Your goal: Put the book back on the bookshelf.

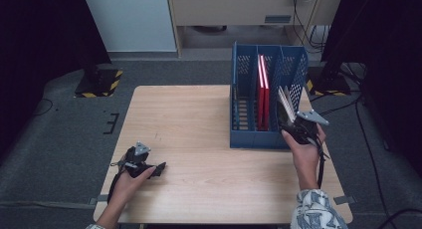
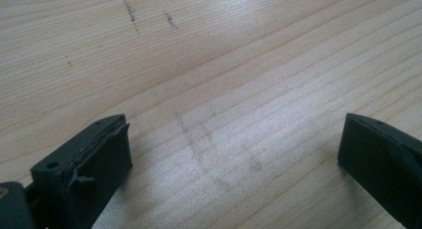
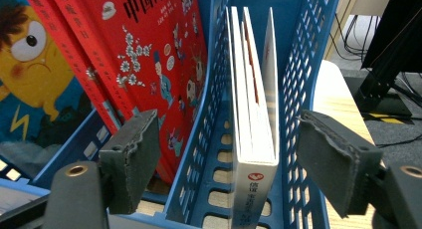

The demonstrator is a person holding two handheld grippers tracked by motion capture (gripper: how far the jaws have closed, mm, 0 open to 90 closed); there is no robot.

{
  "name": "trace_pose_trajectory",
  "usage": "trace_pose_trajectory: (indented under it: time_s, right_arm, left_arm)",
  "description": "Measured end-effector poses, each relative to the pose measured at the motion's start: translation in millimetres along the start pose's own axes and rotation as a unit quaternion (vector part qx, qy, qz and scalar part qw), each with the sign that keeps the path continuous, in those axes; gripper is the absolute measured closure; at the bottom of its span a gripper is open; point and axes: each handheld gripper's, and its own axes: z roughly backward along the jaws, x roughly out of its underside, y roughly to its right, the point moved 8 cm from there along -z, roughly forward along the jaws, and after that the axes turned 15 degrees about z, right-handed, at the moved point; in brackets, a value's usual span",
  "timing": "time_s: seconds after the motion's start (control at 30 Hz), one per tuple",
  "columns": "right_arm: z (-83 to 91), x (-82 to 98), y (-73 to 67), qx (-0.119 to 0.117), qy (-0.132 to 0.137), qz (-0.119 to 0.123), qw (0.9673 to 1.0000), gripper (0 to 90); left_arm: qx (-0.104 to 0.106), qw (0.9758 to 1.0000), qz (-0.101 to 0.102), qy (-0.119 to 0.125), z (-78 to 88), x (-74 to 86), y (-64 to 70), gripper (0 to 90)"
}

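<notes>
A blue file rack (image 1: 234, 104) with three slots stands on the right half of the wooden table (image 1: 189, 114). Red books (image 1: 263, 92) fill its middle slot, and their covers (image 3: 149, 55) show in the right gripper view. A white book (image 1: 285, 100) leans in the right slot. My right gripper (image 1: 294, 127) is at that slot's near end. Its jaws stand open on either side of the white book (image 3: 254, 139), with a gap at each pad. My left gripper (image 1: 160, 169) rests low at the table's front left, open (image 2: 234, 154) over bare wood.
The rack's left slot (image 1: 242, 97) has nothing in it. Black stands with yellow-black striped bases (image 1: 97, 82) sit on the floor at both far corners. Cables (image 1: 363, 134) trail along the floor at the right. The table's left and middle offer free room.
</notes>
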Motion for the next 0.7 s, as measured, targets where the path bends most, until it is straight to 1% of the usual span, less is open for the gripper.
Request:
trace_pose_trajectory:
  time_s: [0.07, 0.2, 0.27, 0.4, 0.47, 0.5, 0.57, 0.7]
  right_arm:
    - [3.0, -0.7, -0.1, 0.003, 0.003, 0.001, 1.0, 23.8]
    - [9.3, -1.6, -3.2, -0.002, 0.007, 0.005, 1.0, 21.7]
    - [12.8, -1.5, -6.3, -0.007, 0.008, 0.006, 0.9999, 20.3]
    - [21.6, -0.5, -16.5, -0.022, 0.01, 0.013, 0.9996, 16.5]
    - [25.9, 0.9, -22.0, -0.025, 0.014, 0.015, 0.9995, 14.9]
    - [29.1, 2.9, -26.4, -0.029, 0.014, 0.016, 0.9994, 14.7]
    - [32.1, 5.1, -30.3, -0.032, 0.015, 0.02, 0.9992, 14.1]
    - [41.0, 10.0, -40.5, -0.042, 0.02, 0.018, 0.9988, 12.9]
  left_arm:
    - [0.0, 1.0, 0.0, 0.0, 0.0, 0.0, 0.0, 0.0]
    - [0.0, 1.0, 0.0, 0.0, 0.0, 0.0, 0.1, 0.0]
    - [0.0, 1.0, 0.0, 0.0, 0.0, 0.0, 0.0, 0.0]
    - [0.0, 1.0, 0.0, 0.0, 0.0, 0.1, 0.0, 0.0]
    - [0.0, 1.0, 0.0, 0.0, 0.0, 0.1, 0.0, 0.0]
    - [0.0, 1.0, 0.0, 0.0, 0.1, 0.1, 0.0, 0.0]
    - [0.0, 1.0, 0.0, 0.0, 0.1, 0.1, 0.1, 0.0]
    - [0.0, 1.0, 0.001, 0.0, 0.1, 0.1, 0.1, 0.0]
